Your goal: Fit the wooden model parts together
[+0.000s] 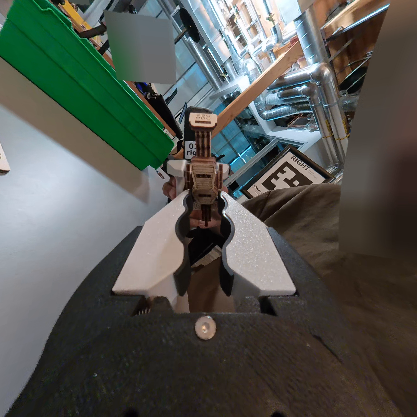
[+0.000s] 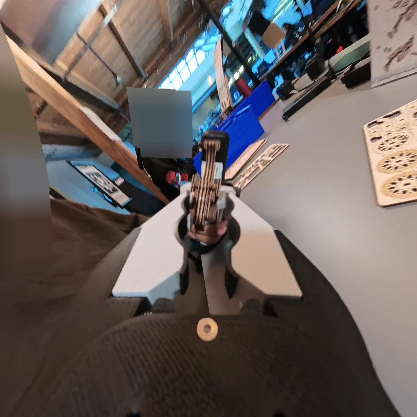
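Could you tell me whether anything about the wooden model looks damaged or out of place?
Nothing stands out: the wooden model sits whole between both tools, left tool and right tool shut on it.

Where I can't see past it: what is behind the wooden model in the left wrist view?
Behind the model is the right gripper, with a hand below it and a green crate farther back. The model covers the right gripper's fingertips.

A grey table (image 2: 316, 225) carries laser-cut wooden part sheets (image 2: 392, 162) at right, a blue bin (image 2: 243, 126) far off, and a green crate (image 1: 74, 74).
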